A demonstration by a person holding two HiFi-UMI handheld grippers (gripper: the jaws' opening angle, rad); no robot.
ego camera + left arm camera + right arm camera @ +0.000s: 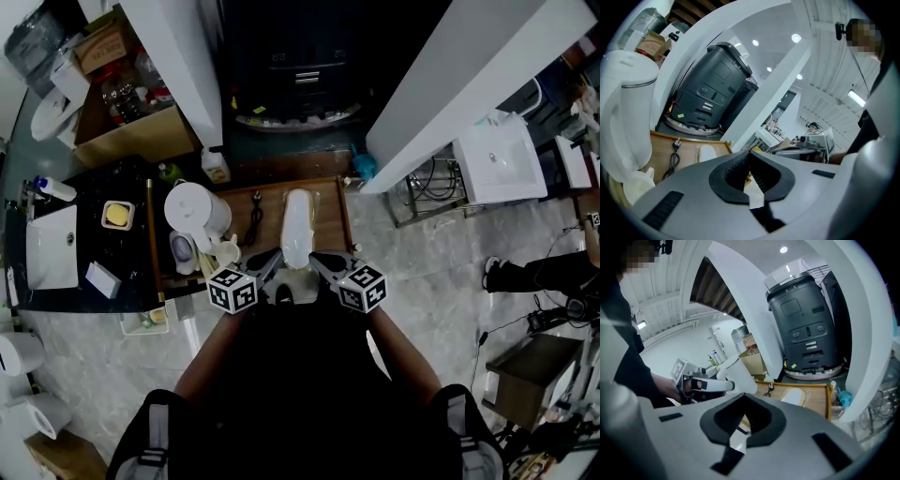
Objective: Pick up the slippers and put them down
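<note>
The left gripper (pixel 270 262) and the right gripper (pixel 318 262) sit side by side, tips angled toward each other. Each has its jaws pressed together on what looks like a thin white edge at the near end of the slippers (pixel 296 225). The slippers stretch away ahead of both grippers over a wooden table (pixel 330 217), and a white kettle (pixel 192 211) stands ahead and to the left of the left gripper.
</note>
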